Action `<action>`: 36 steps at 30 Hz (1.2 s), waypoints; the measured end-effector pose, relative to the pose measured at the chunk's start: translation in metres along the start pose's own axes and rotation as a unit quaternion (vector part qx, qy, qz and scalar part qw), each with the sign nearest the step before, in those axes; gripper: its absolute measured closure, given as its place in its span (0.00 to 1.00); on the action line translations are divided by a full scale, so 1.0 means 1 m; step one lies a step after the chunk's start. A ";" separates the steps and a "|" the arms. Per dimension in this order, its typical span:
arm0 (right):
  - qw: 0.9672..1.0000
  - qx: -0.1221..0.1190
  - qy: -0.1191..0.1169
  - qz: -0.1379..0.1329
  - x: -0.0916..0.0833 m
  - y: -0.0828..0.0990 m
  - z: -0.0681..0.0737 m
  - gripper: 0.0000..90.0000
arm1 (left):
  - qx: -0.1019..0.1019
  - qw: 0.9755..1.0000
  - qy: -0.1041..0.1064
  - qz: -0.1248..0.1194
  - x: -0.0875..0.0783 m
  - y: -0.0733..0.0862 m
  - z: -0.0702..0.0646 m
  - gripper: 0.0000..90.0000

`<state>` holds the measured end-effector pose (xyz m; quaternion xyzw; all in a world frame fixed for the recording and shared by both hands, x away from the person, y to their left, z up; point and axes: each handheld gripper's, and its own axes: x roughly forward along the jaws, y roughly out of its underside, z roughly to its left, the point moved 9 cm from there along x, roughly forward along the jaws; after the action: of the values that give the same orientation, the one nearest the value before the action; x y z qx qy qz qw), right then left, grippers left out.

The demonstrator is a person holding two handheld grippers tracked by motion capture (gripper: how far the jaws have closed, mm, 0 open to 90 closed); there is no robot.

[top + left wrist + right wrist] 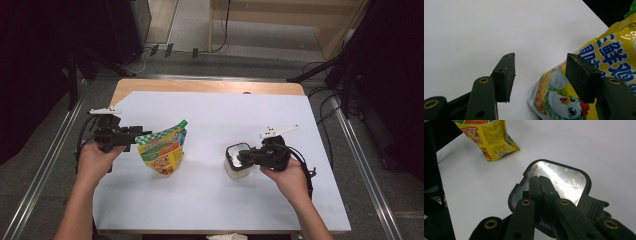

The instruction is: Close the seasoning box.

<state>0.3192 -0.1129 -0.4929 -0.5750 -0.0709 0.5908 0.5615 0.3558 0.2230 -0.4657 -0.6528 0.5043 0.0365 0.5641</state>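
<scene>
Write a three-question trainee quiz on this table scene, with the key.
1. True or false: the left claw has its jaws clamped shut.
2. What colour is the cap on the yellow pouch? A red, B green, C white.
3. Fill in: the right claw is shut, its tips over the shiny ____ of the white container.
Key: 1 false, the jaws stand apart beside the pouch; 2 B; 3 lid.

Bare sheet (210,200) between pouch (164,150), container (237,161)
</scene>
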 end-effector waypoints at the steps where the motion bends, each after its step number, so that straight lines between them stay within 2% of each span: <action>1: 1.000 -0.001 0.000 -0.001 0.000 0.000 0.000 0.98 | 0.000 1.000 0.000 0.001 0.000 0.000 0.000 0.46; 7: 1.000 -0.006 0.003 -0.013 -0.004 -0.004 -0.001 0.91 | -0.002 1.000 0.002 0.002 0.001 0.000 -0.001 0.46; 13: 0.999 -0.011 0.016 -0.032 -0.014 -0.011 -0.004 0.80 | -0.002 1.000 0.002 0.002 0.001 0.001 0.000 0.46; 27: 0.996 0.004 0.051 -0.067 -0.039 -0.013 -0.031 0.62 | -0.001 1.000 0.000 0.006 0.001 0.002 0.001 0.46; 36: 0.993 0.019 0.078 -0.087 -0.053 -0.011 -0.050 0.52 | -0.002 1.000 -0.002 0.009 0.002 0.004 0.002 0.46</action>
<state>0.3478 -0.1772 -0.4696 -0.6001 -0.0657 0.4944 0.6254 0.3552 0.2238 -0.4704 -0.6491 0.5088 0.0436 0.5638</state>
